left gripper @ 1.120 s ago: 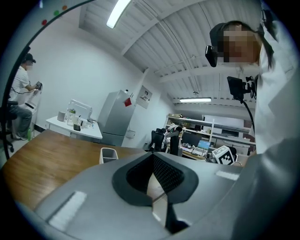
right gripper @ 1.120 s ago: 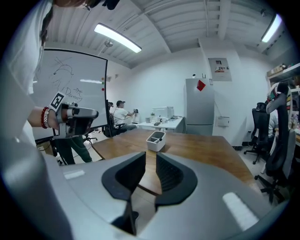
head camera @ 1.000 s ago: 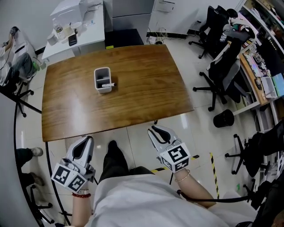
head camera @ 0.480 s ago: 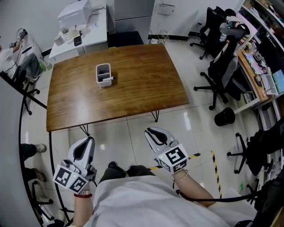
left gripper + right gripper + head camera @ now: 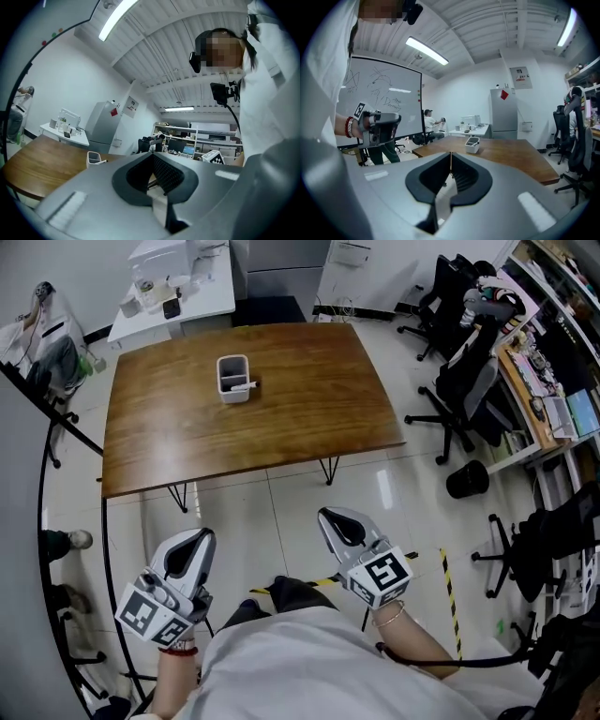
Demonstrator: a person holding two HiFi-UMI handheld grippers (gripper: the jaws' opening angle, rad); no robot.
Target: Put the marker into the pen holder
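Head view: white marker juts from pen holder.

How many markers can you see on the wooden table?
1: a marker lies in the pen holder on the wooden table, one end poking over its rim. Others could be hidden inside.

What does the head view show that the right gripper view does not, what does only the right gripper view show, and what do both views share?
Only the head view: the black bin on the floor and the yellow-and-black floor tape. Only the right gripper view: the whiteboard with sketches, the ceiling lamp, and a person in the background. Both: the wooden table, the white pen holder standing on it, and the left gripper.
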